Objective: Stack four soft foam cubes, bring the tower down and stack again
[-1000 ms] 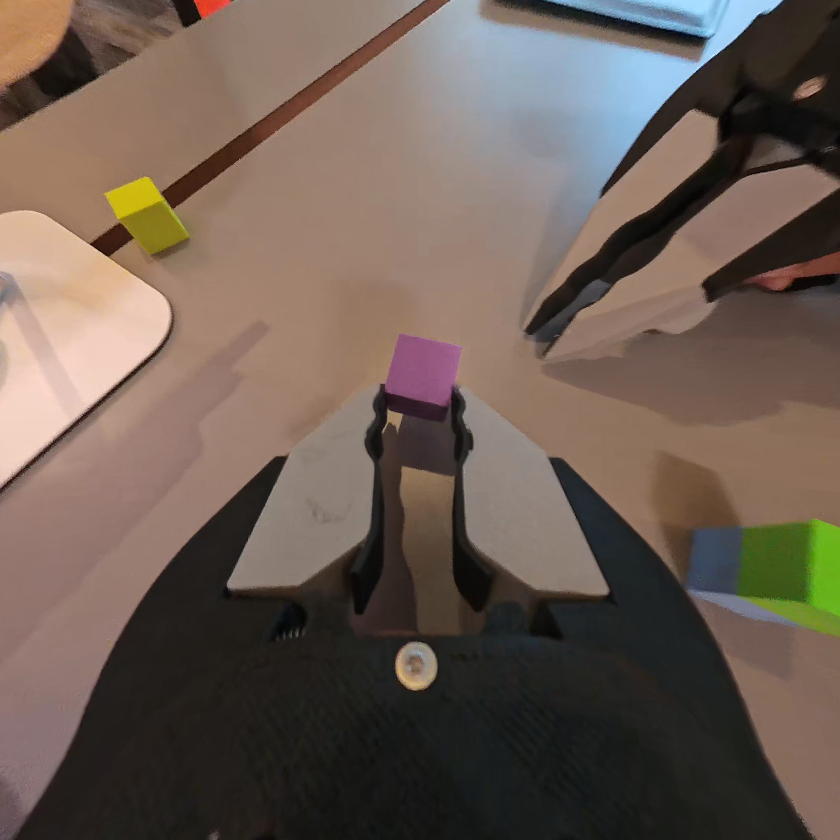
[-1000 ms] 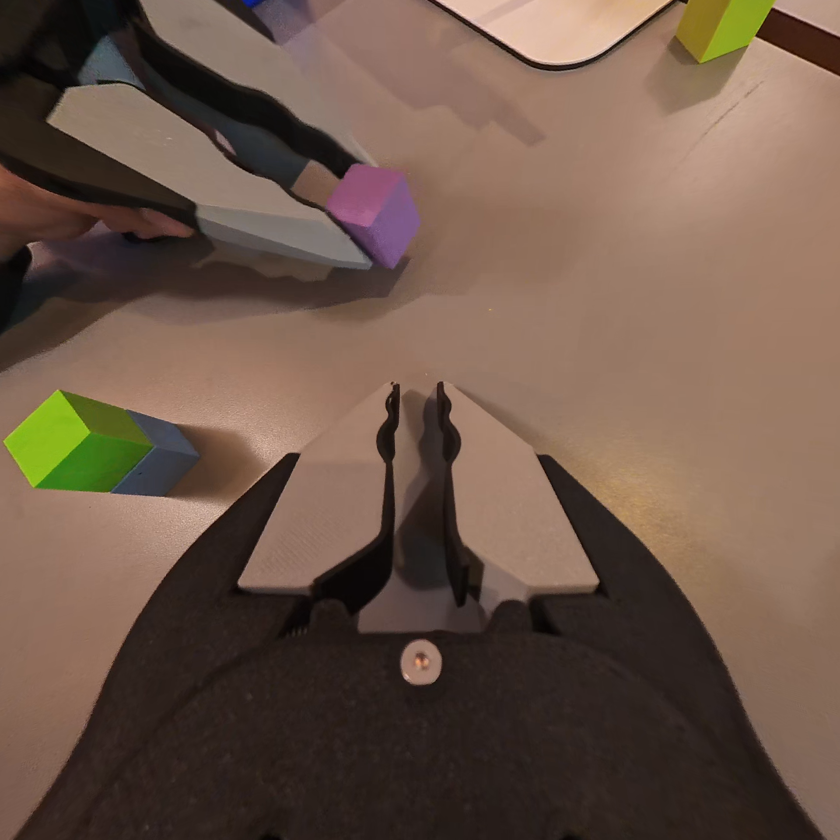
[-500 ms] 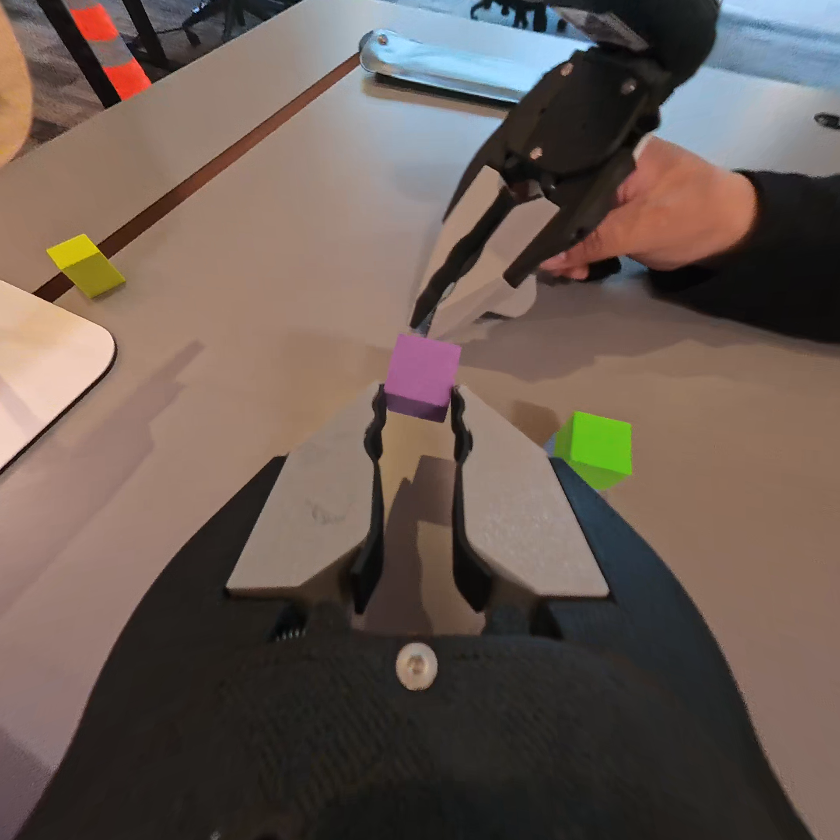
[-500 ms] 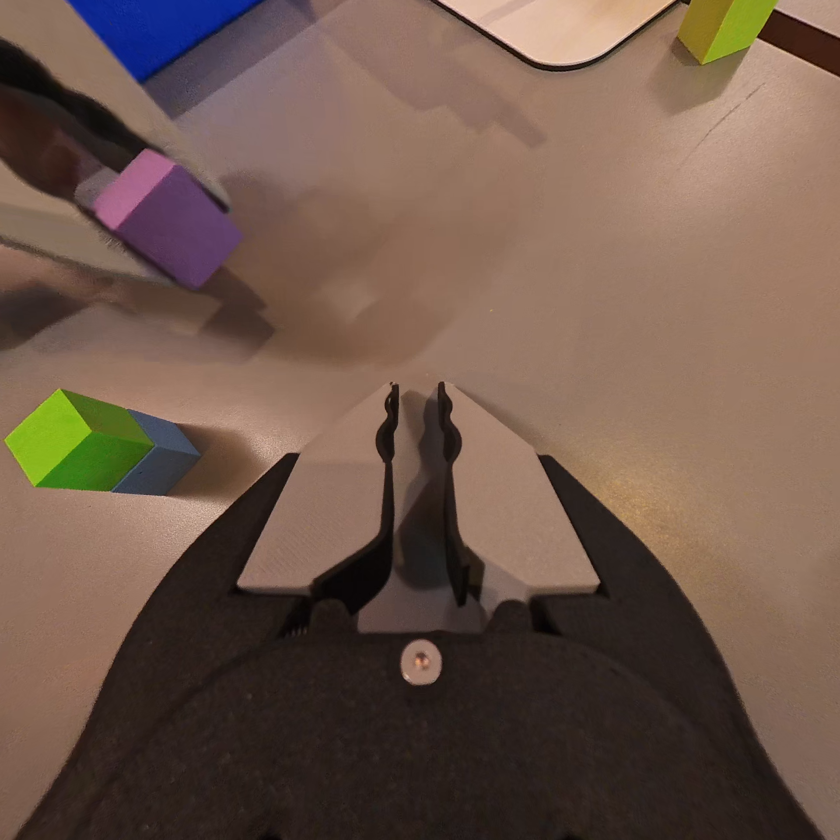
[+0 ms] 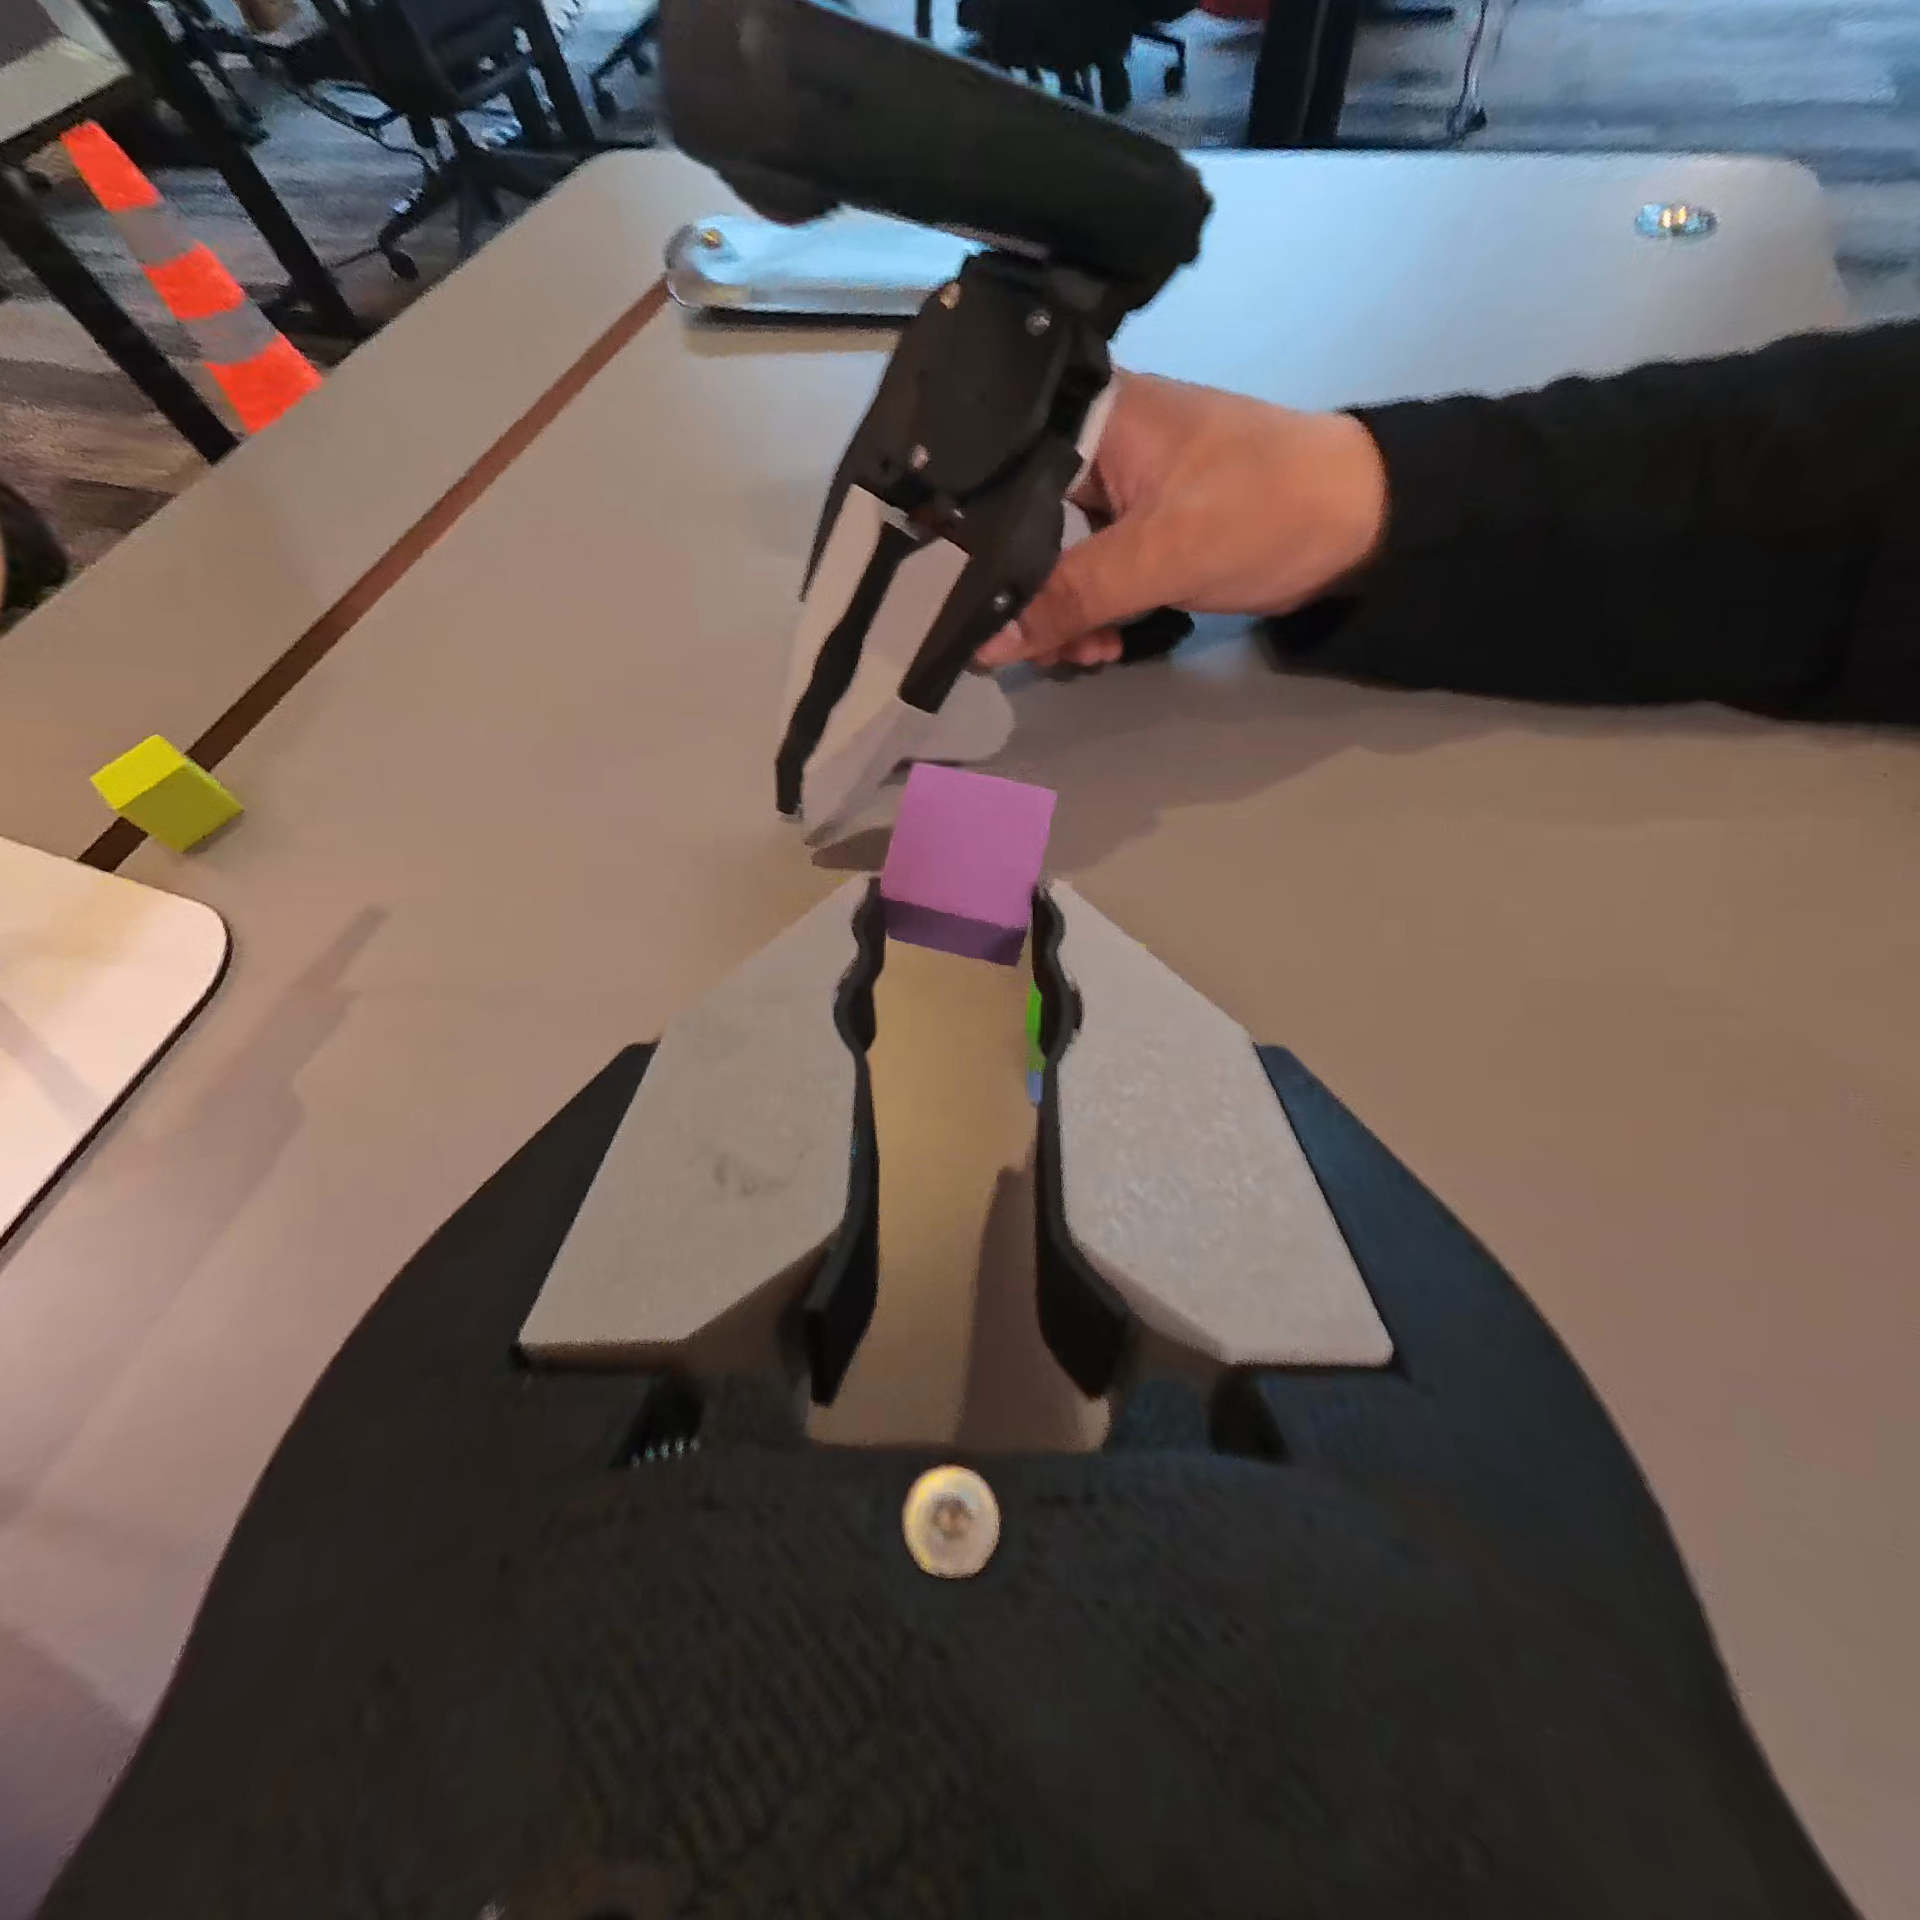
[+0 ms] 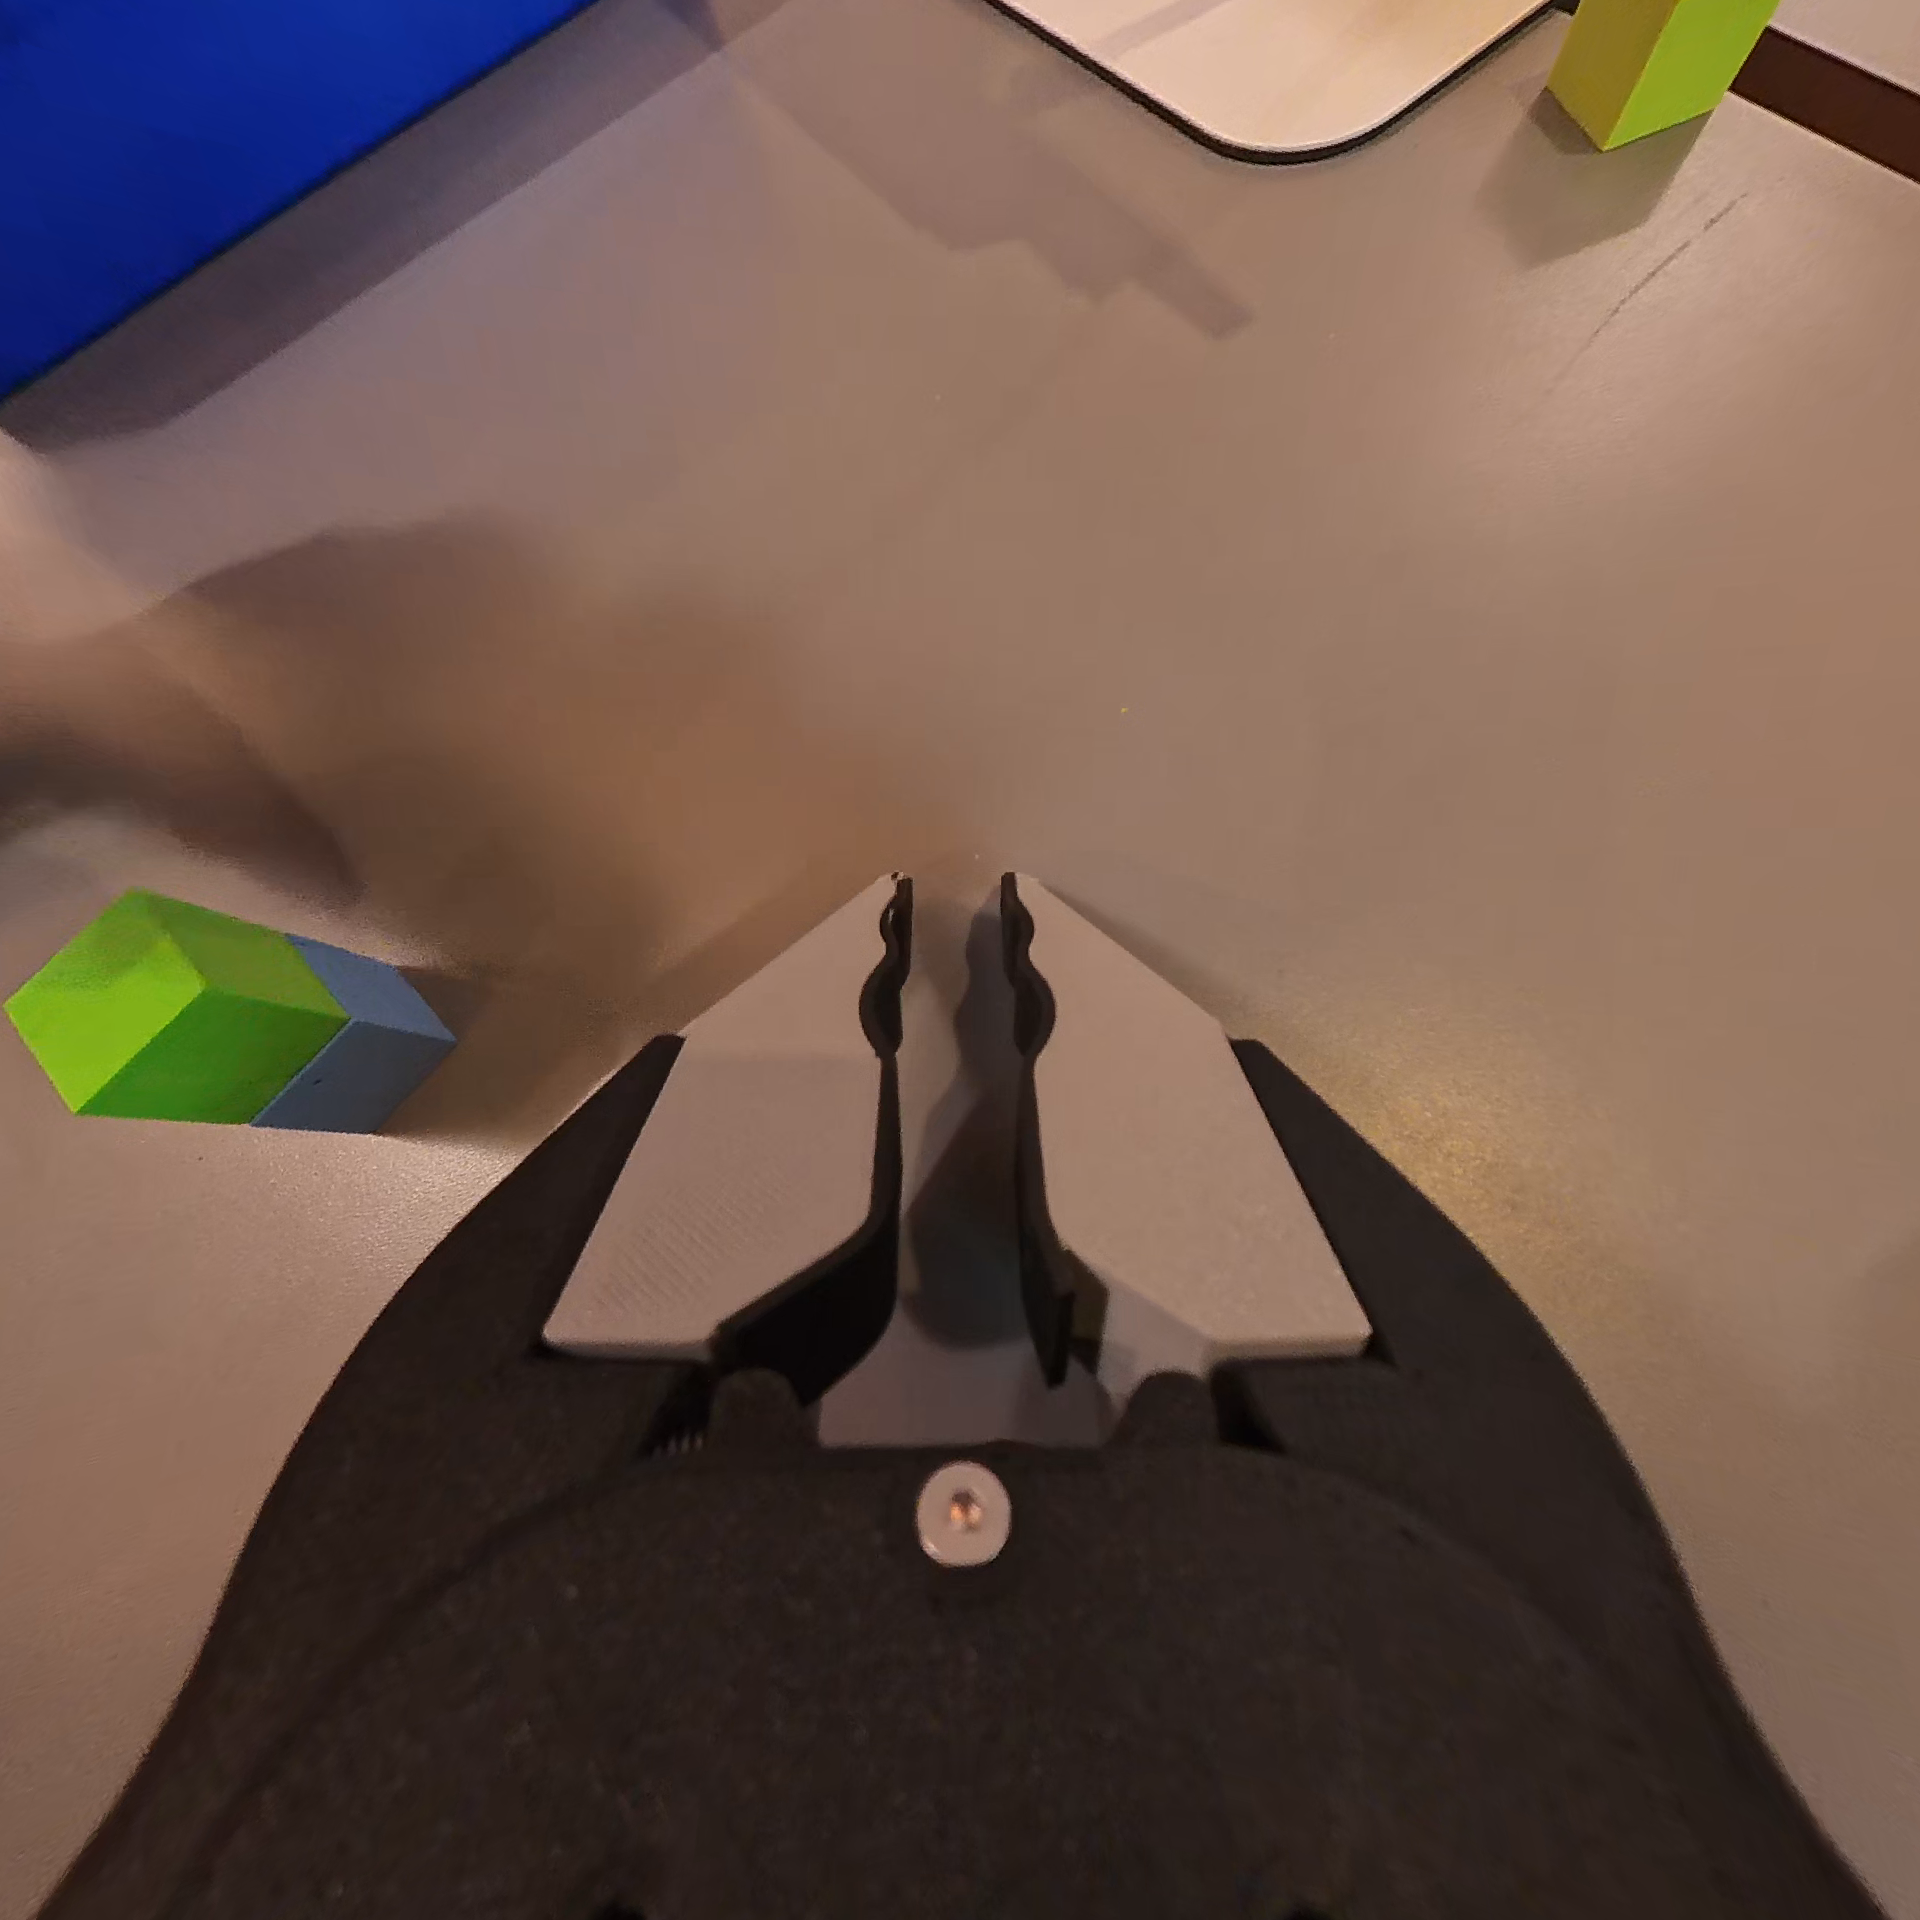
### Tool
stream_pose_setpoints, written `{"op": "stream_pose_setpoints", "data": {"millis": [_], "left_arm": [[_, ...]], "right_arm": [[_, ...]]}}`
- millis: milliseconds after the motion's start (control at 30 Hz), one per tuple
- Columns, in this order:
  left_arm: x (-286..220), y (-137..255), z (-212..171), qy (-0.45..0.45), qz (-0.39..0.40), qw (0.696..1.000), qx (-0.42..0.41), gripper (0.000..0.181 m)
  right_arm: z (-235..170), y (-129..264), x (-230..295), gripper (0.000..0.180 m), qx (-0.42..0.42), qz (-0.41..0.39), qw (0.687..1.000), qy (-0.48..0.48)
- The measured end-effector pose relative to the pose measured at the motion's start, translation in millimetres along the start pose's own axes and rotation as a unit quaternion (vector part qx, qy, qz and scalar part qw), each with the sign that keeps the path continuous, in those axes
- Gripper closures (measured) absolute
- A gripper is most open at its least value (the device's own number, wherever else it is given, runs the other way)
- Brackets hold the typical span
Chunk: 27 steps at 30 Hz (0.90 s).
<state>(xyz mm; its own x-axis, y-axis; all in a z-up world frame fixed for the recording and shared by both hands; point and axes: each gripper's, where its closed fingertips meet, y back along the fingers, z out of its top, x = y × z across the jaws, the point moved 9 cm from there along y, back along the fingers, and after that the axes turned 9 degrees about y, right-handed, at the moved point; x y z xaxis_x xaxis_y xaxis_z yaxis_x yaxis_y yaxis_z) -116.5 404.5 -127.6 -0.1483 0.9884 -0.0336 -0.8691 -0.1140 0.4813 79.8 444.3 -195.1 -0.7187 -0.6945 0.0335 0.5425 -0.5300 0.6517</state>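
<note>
Between the left gripper fingers, a purple cube is sitting pinched at the very tips, lifted clear of the grey counter. A sliver of green is peeking thru the gap beside the right-hand finger, too hidden to say more from this view.

Right gripper is hanging low over the counter w/ fingers narrow, a slim gap showing, nothing in them. Left wrist view is catching it too, farther off, a hand in a dark sleeve wrapping its handle.

Down at its left, a green cube is lying on the counter, touching a blue-grey cube side by side. A yellow-green cube is sitting well apart, near a dark seam in the counter and just beside a white rounded board. Blurry grey smear at left edge of right wrist view: can't tell what.
</note>
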Motion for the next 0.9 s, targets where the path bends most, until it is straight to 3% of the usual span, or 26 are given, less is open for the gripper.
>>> {"op": "stream_pose_setpoints", "data": {"millis": [467, 900], "left_arm": [[-16.1, -3.0, -1.9, 0.014, -0.029, 0.998, 0.045, 0.155], [-15.3, -11.5, -11.4, 0.0, -0.004, 0.997, 0.083, 0.154]], "right_arm": [[-0.1, 0.2, -0.4, 0.165, -0.001, 0.002, 1.0, -0.003], [-0.1, 0.0, -0.3, 0.165, 0.0, 0.001, 1.0, -0.001]]}}
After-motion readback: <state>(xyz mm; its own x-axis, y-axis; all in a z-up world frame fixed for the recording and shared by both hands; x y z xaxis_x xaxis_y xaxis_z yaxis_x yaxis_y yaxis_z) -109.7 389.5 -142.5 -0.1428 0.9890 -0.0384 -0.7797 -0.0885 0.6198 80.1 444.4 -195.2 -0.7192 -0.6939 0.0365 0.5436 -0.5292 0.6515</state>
